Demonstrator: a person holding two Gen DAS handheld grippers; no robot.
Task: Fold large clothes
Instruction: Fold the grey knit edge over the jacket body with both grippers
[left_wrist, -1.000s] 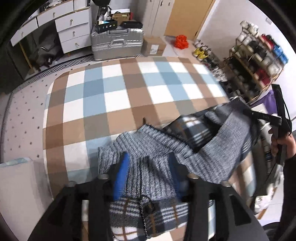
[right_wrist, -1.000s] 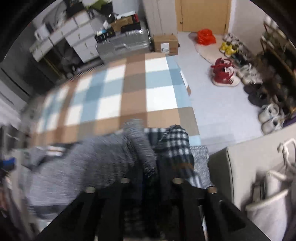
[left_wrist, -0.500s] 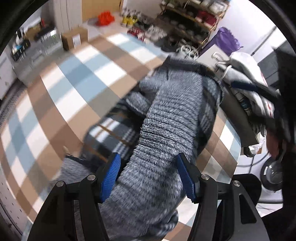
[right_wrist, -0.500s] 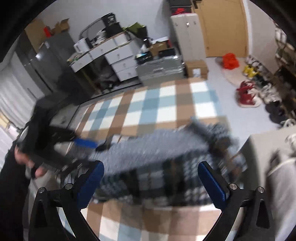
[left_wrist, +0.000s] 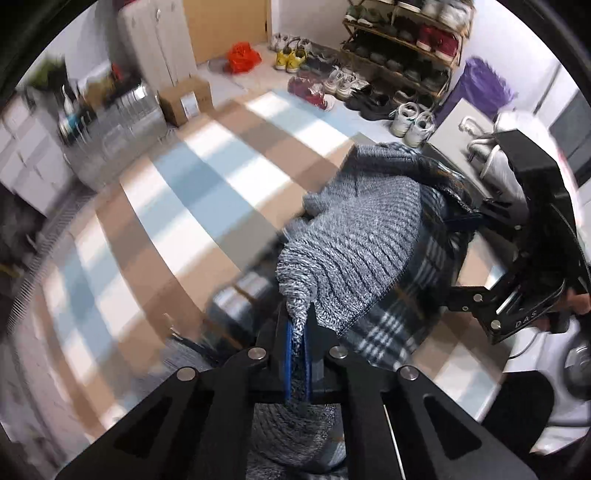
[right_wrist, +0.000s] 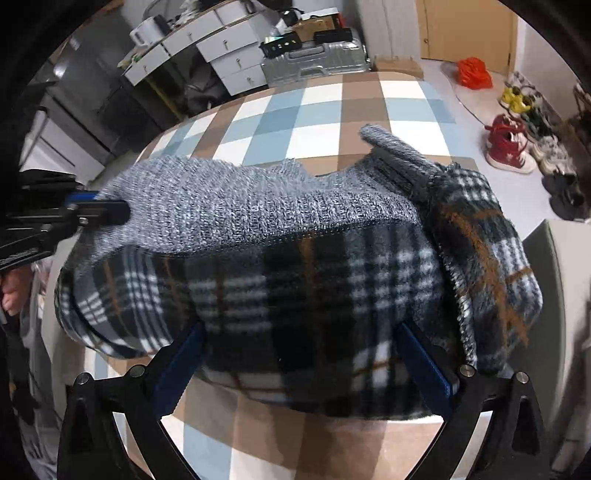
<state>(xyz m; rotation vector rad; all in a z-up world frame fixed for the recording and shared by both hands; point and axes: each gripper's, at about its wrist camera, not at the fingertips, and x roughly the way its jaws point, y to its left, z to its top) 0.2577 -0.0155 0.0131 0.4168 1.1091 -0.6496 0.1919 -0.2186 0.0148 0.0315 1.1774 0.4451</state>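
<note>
A large garment, grey knit (left_wrist: 362, 236) outside and dark plaid inside, lies bunched on the blue, brown and white checked cloth (left_wrist: 184, 184). My left gripper (left_wrist: 297, 343) is shut on a pinch of the grey knit edge, which runs up between its blue pads. In the right wrist view the garment (right_wrist: 258, 206) stretches across the frame, the left gripper (right_wrist: 107, 210) holding its left end. My right gripper (right_wrist: 303, 369) stands wide open low over the near plaid side. Plaid fabric lies between its blue pads, which do not squeeze it.
A shoe rack (left_wrist: 402, 40) and loose shoes (right_wrist: 509, 144) line the floor to the right. A silver suitcase (right_wrist: 314, 62), a cardboard box (left_wrist: 186, 99) and white drawers (right_wrist: 229, 48) stand beyond the far edge. A grey block (right_wrist: 561, 295) sits close on the right.
My left gripper rolled, moved along the garment and closed on the grey knit. My right gripper let go, opened wide and dropped closer over the plaid side.
</note>
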